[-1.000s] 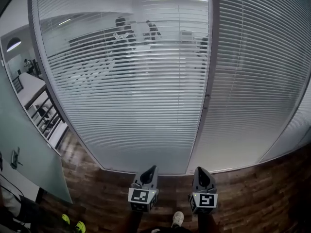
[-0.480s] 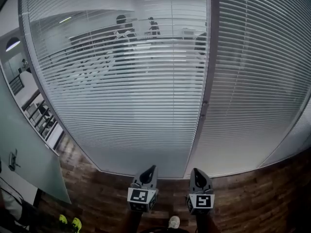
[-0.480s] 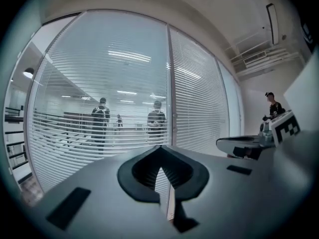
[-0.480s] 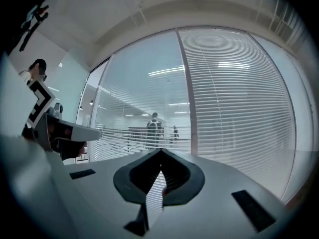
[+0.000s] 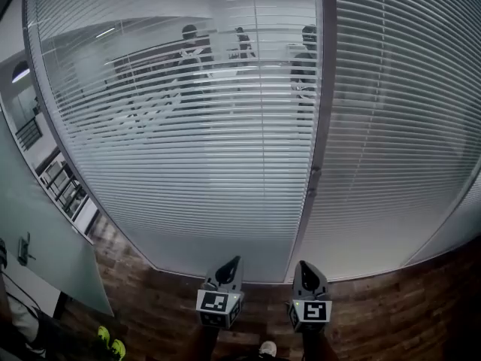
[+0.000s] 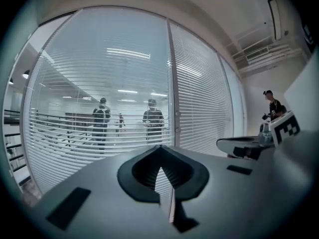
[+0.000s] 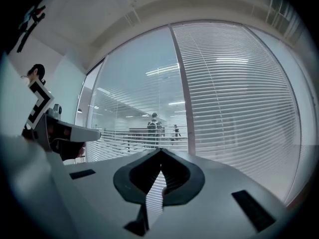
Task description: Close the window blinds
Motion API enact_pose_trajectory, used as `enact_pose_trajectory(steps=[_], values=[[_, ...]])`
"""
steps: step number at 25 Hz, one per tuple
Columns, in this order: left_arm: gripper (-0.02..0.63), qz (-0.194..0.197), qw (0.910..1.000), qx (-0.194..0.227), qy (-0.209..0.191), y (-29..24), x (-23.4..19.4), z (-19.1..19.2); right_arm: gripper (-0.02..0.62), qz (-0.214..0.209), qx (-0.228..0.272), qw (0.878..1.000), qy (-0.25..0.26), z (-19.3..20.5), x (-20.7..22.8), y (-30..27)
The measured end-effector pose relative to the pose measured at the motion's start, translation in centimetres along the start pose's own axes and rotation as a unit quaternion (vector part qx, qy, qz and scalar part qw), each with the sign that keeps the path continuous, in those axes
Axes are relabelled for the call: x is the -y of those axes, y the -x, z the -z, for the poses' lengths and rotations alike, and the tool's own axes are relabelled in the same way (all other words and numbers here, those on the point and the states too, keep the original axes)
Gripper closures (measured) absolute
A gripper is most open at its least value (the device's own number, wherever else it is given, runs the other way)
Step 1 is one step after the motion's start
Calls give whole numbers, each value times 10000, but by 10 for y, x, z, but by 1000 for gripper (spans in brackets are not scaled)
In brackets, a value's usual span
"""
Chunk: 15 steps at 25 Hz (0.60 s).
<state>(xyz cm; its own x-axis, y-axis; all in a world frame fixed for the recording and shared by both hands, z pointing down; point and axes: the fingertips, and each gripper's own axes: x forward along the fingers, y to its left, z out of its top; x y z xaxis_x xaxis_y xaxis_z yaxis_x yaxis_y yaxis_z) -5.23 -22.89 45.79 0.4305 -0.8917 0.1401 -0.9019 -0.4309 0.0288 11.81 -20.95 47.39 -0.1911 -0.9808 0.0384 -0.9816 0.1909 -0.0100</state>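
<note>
Window blinds: two panels behind glass on far side of scene, running up out of view.

Left blind point(image 5: 188, 171): slats tilted open, see-through. Figures point(image 5: 192, 55) and ceiling lights visible beyond.

Right blind point(image 5: 398, 126): slats look flatter, far less see-through.

Grey post point(image 5: 319, 89) stands btwn the two panels, w/ two small fittings point(image 5: 311, 180) partway down. Too small to tell what they are.

Left gripper point(image 5: 235, 262): low centre of head view, near side, pointing toward base of left blind, not touching it. Jaws together at the tips, nothing btwn them. Its own view shows only slats through the slit behind the tips.

Right gripper point(image 5: 304, 265): just beside the left one, on its right, approx. under the post. Jaws closed, empty.

Both grippers are apart from the blinds, over dark wood floor point(image 5: 391, 307).

Frosted glass panel point(image 5: 45, 232) at left edge. Yellow-green shoes point(image 5: 111, 346) near bottom left corner.
</note>
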Motion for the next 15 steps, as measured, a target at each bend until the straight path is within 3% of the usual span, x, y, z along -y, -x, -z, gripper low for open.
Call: enact_pose_trajectory(steps=[12,15], values=[[606,-15,10000,5,-18,-31,20,-2,592,-136,-55,9999,-67,5,37,-17],[606,-40,10000,55,-12,-32,20,-8,592,-271,22,9989,-394,0,39,-21]])
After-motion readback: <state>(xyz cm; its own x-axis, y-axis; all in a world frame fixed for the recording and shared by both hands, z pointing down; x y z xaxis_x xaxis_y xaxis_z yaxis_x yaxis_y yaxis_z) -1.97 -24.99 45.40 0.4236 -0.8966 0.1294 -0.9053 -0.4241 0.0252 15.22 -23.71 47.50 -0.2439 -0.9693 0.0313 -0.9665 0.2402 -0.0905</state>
